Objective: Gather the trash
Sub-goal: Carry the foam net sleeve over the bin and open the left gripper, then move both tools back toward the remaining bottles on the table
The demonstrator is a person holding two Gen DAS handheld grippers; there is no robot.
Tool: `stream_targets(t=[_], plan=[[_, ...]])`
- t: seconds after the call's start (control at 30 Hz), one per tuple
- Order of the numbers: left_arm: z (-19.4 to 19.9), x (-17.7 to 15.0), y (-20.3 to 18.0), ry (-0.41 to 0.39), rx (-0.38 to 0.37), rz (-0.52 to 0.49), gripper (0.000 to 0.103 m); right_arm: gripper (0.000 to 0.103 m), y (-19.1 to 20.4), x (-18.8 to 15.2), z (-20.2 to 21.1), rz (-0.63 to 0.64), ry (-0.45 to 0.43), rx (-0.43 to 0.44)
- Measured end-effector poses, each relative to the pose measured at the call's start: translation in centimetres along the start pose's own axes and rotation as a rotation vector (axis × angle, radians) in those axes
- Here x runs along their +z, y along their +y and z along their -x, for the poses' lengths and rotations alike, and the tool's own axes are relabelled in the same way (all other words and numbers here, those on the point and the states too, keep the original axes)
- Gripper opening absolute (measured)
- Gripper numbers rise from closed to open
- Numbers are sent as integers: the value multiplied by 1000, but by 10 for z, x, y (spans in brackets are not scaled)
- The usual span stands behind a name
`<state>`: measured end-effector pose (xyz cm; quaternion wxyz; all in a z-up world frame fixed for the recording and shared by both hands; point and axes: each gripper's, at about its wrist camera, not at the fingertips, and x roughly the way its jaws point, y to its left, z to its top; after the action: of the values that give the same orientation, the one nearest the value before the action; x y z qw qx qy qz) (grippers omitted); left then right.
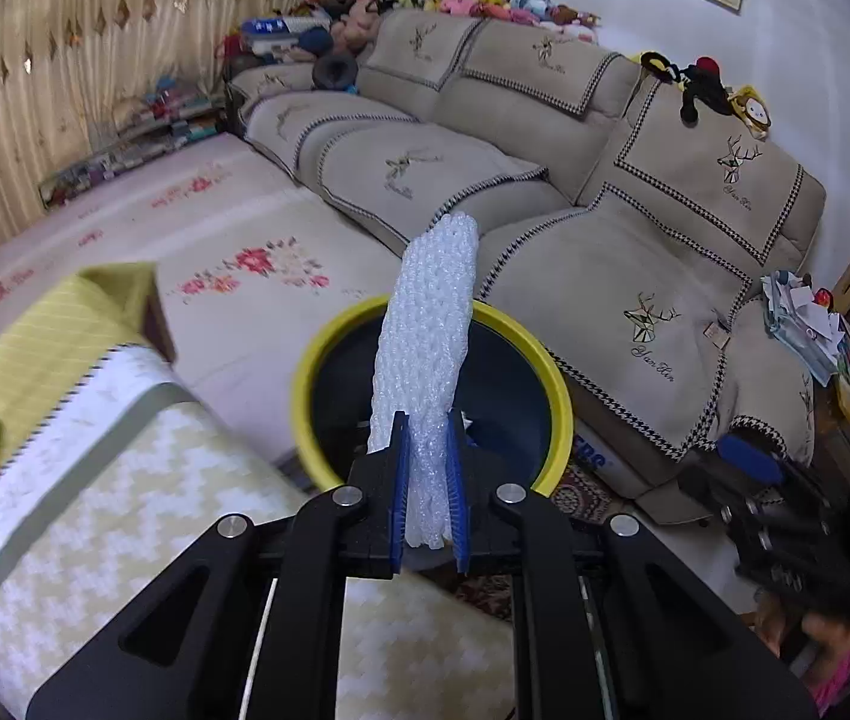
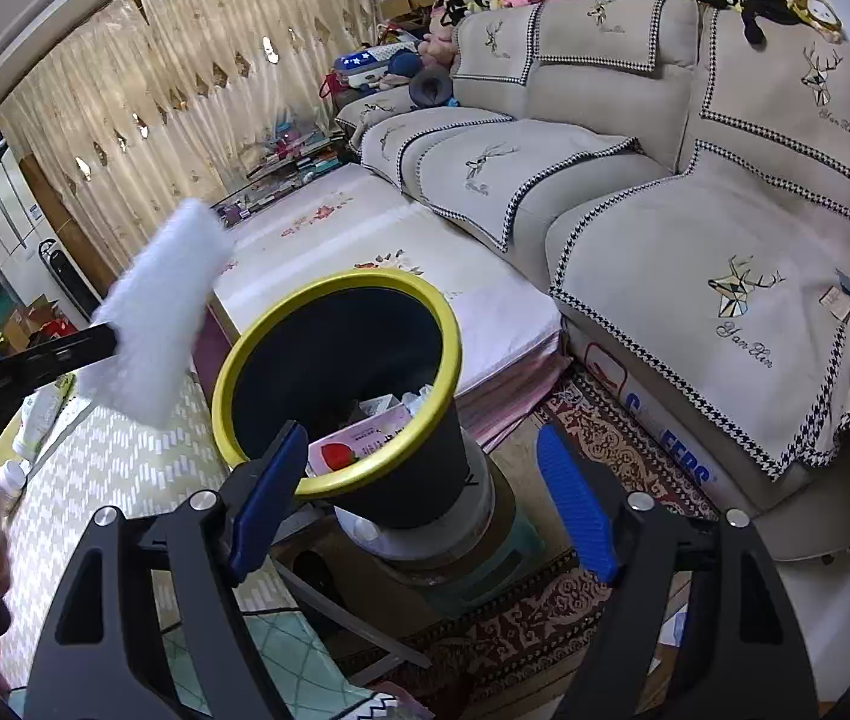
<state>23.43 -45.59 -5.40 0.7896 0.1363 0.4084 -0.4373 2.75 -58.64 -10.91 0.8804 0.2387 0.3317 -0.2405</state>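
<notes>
My left gripper (image 1: 427, 480) is shut on a white foam net sleeve (image 1: 430, 324), which sticks up over the bin. The sleeve shows blurred in the right wrist view (image 2: 155, 312), held left of the bin by the left gripper (image 2: 83, 348). The black trash bin with a yellow rim (image 1: 556, 384) is right in front of the left gripper. In the right wrist view the bin (image 2: 335, 378) holds a box and paper scraps. My right gripper (image 2: 425, 492) is open and empty, with its fingers on either side of the bin's near rim.
The bin stands on a tape roll and a green stool (image 2: 484, 564) over a patterned rug. A table with a yellow-white cloth (image 1: 143, 516) lies left. A beige sofa (image 1: 664, 276) is right. A floral mat (image 1: 233, 252) lies behind. The right gripper (image 1: 784, 510) shows at the right edge.
</notes>
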Motion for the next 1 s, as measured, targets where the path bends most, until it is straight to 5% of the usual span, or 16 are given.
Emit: stream_targets(t=[0.33, 0.5, 0.77, 1.0], plan=[[-72, 21, -24, 53, 6, -29, 15, 75, -7, -2, -7, -18, 16, -19], [-79, 21, -24, 49, 28, -19, 52, 75, -4, -3, -8, -7, 24, -24], [-16, -9, 11, -53, 93, 1, 84, 75, 11, -6, -11, 27, 35, -29], [65, -54, 76, -144, 216, 103, 92, 74, 56, -18, -21, 122, 78, 12]])
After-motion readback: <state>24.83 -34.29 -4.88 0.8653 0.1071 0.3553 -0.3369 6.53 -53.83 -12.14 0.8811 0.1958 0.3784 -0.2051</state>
